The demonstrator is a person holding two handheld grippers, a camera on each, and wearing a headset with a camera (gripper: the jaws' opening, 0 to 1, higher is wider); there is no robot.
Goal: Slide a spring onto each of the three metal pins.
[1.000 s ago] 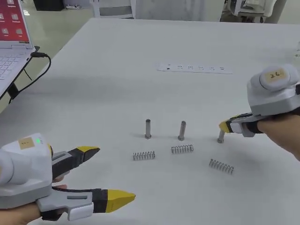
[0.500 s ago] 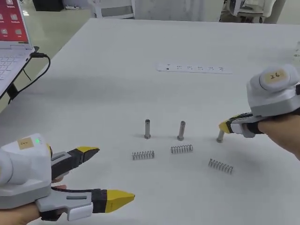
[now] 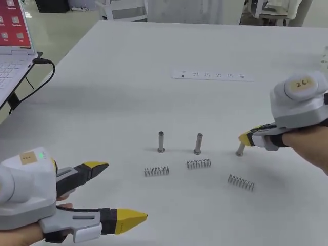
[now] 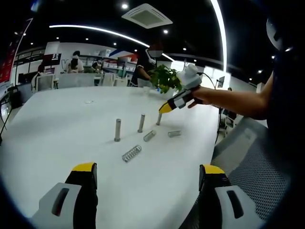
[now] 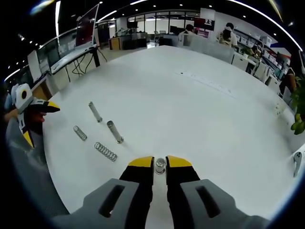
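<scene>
Clamping my right gripper (image 3: 244, 138) on the rightmost grey metal pin (image 5: 160, 165), tilted on the white tabletop (image 3: 154, 92); my left gripper (image 3: 122, 190) gapes wide, empty.

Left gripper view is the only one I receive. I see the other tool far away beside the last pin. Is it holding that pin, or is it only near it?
Observer: It is holding it. In the right gripper view, the right tool has its two yellow tips closed on the head of the rightmost pin, one tip on each side.
Operator: Thank you. Is there something on the left side of the table that I must avoid?
Observer: Yes. The head view shows an open laptop at the left edge, with a black cable plugged into its side.
</scene>
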